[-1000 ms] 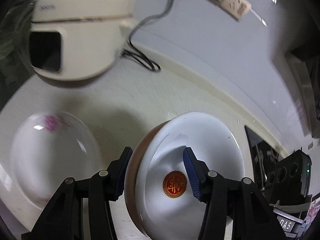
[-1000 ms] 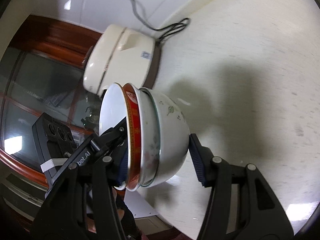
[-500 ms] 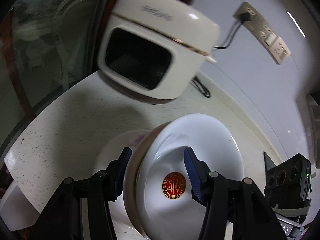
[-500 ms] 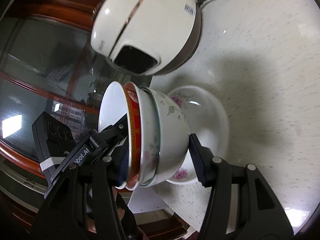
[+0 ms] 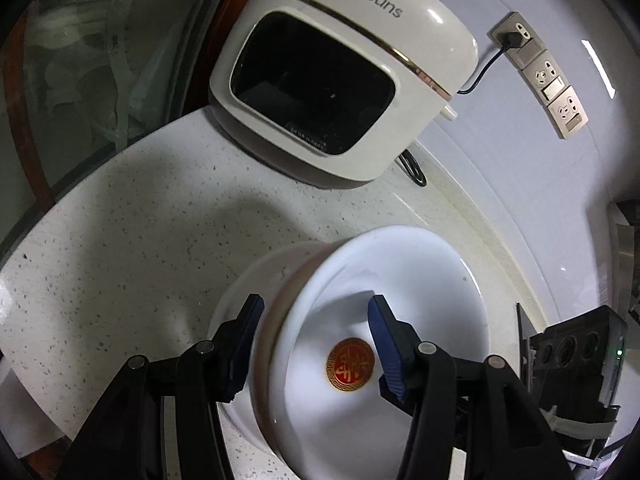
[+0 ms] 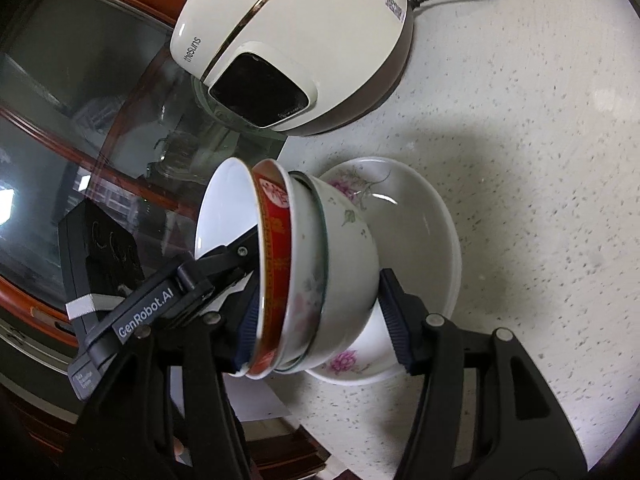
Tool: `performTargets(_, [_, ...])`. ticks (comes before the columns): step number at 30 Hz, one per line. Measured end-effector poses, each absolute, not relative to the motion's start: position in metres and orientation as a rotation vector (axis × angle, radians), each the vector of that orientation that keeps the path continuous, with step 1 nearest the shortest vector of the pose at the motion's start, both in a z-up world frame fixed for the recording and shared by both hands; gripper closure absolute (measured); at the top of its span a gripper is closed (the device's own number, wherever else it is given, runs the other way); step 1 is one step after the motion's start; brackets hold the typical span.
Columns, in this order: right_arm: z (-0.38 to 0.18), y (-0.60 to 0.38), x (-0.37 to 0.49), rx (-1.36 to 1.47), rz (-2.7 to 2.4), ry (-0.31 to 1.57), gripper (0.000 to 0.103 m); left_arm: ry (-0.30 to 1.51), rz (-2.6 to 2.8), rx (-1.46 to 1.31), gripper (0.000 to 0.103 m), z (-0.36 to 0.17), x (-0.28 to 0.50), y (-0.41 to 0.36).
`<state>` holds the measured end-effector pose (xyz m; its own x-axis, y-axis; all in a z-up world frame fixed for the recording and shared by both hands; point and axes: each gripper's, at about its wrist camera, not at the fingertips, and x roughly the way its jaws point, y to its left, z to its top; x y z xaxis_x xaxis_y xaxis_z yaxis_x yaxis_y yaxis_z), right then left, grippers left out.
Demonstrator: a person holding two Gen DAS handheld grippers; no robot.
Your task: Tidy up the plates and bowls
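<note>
Both grippers hold one stack of nested bowls between them. My left gripper (image 5: 316,320) is shut on the rim of the inner white bowl (image 5: 400,300), which has a red and gold emblem at its bottom. My right gripper (image 6: 320,304) is shut across the stack: a red-banded bowl (image 6: 274,248) nested in a white floral bowl (image 6: 344,256). The stack is tilted on its side just above a white floral plate (image 6: 416,220) on the speckled counter (image 6: 540,160). The plate's rim also shows in the left wrist view (image 5: 248,284).
A white rice cooker (image 5: 336,76) stands at the back of the counter, its cord plugged into a wall socket (image 5: 516,36). A glass-fronted wooden cabinet (image 6: 60,140) lies beyond the counter's edge. The left gripper's body (image 6: 132,308) shows in the right wrist view.
Both grippers carried the bowl stack toward the rice cooker and over the floral plate, and lowered it closer to the plate. The grip on the bowls is unchanged.
</note>
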<state>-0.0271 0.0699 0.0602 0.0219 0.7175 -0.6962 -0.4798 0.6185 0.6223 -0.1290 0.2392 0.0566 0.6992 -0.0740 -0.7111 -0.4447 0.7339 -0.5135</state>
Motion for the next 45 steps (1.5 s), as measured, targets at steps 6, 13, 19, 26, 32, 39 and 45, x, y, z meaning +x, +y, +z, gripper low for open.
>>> performTargets(6, [0.063,0.072,-0.022,0.128,0.914,1.180,0.037,0.753,0.286,-0.703,0.048,0.062,-0.130,0.242])
performTargets(13, [0.094,0.068,-0.025,-0.002,0.862,1.026,0.025,0.706,0.299,-0.703,0.046,0.070,-0.136,0.244])
performTargets(19, [0.096,0.046,-0.033,0.053,0.855,0.988,0.025,0.597,0.308,-0.674,0.023,0.084,-0.154,0.238])
performTargets(26, [0.105,-0.002,-0.060,0.049,0.762,0.848,0.002,0.445,0.370,-0.565,0.000,0.100,-0.194,0.223])
performTargets(32, [0.103,-0.024,-0.125,-0.199,0.643,0.660,0.000,0.323,0.438,-0.315,0.000,0.108,-0.243,0.180])
performTargets(39, [0.083,-0.060,-0.181,-0.211,0.545,0.598,0.000,0.379,0.494,-0.199,0.000,0.083,-0.280,0.139])
performTargets(45, [0.060,-0.093,-0.216,-0.141,0.509,0.628,0.000,0.455,0.427,-0.231,0.000,0.045,-0.304,0.126])
